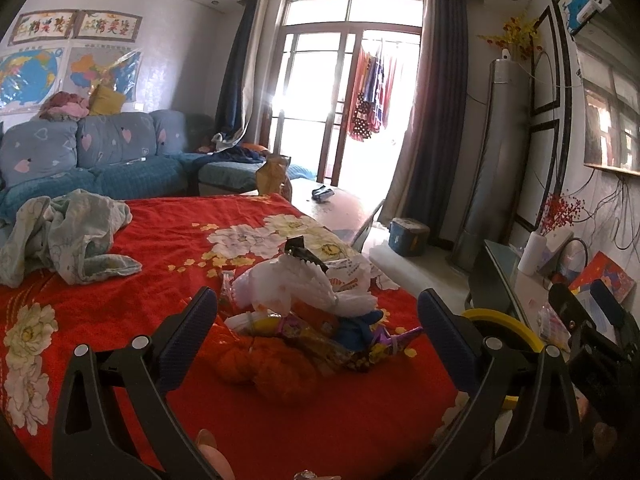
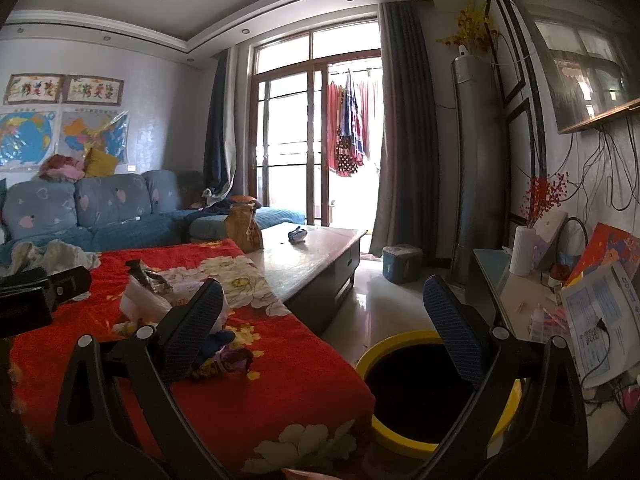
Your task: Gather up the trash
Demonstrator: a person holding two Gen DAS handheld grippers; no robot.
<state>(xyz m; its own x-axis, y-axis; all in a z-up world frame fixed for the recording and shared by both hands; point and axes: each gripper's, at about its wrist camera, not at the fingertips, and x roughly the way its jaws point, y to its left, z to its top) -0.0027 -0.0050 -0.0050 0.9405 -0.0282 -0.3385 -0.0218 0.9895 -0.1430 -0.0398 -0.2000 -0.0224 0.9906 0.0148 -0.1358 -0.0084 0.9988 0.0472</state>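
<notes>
- We see a red cloth (image 1: 168,236) with big cream flowers printed on it, covering the table; the weave looks soft and slightly rumpled.
- The trash pile (image 1: 308,300) sits on the near right part of that cloth: a crinkled white plastic bag (image 1: 288,284), shiny purple-and-yellow snack wrappers (image 1: 340,344), a dark foil wrapper (image 1: 300,252) standing up at the far side, and a lump of orange material (image 1: 256,368) nearest to us.
- A crumpled pale blue-green cloth (image 1: 68,232) lies at the far left of the table, well apart from the trash.
- A round bin (image 2: 424,392) with a yellow rim and a dark inside stands on the floor, just right of the table edge; we cannot tell what it holds.
- Left claw (image 1: 318,316): textured blue pads set wide, nothing between them. The trash pile lies just beyond, centred between the two fingers.
- Right claw (image 2: 324,328): also wide and empty. It hangs above the table's right edge, with the bin under its right finger and the trash pile to its left, partly hidden by the left finger.
- Bare wooden tabletop (image 2: 312,248) beyond the red cloth carries a brown paper bag (image 2: 242,228) and a small blue-white object (image 2: 297,235).
</notes>
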